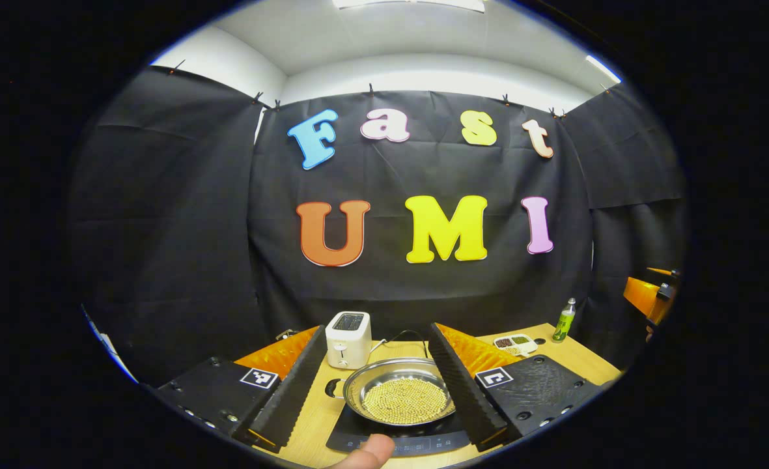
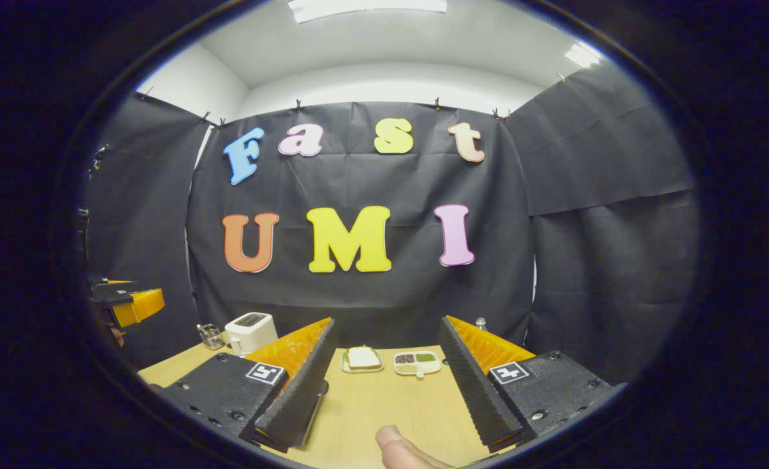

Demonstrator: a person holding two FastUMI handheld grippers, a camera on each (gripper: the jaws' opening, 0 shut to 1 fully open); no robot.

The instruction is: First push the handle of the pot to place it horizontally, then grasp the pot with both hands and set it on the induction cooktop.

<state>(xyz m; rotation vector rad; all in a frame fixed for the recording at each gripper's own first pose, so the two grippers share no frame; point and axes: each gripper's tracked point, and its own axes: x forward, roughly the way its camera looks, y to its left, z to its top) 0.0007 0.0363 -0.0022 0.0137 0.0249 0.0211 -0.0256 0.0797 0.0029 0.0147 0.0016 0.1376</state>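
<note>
In the left gripper view a shiny steel pot holding small yellow beads sits on the black induction cooktop. Its small loop handle points left. My left gripper is open, held above and in front of the pot, with the pot seen between its spread fingers and untouched by them. My right gripper is also open, over bare wooden table with nothing between its fingers. Each gripper appears at the edge of the other's view: the right gripper and the left gripper.
A white toaster stands just behind the pot and also appears as the toaster. A plate with a sandwich, a divided seasoning dish, a green bottle and a small glass stand toward the table's back. A thumb shows at the bottom.
</note>
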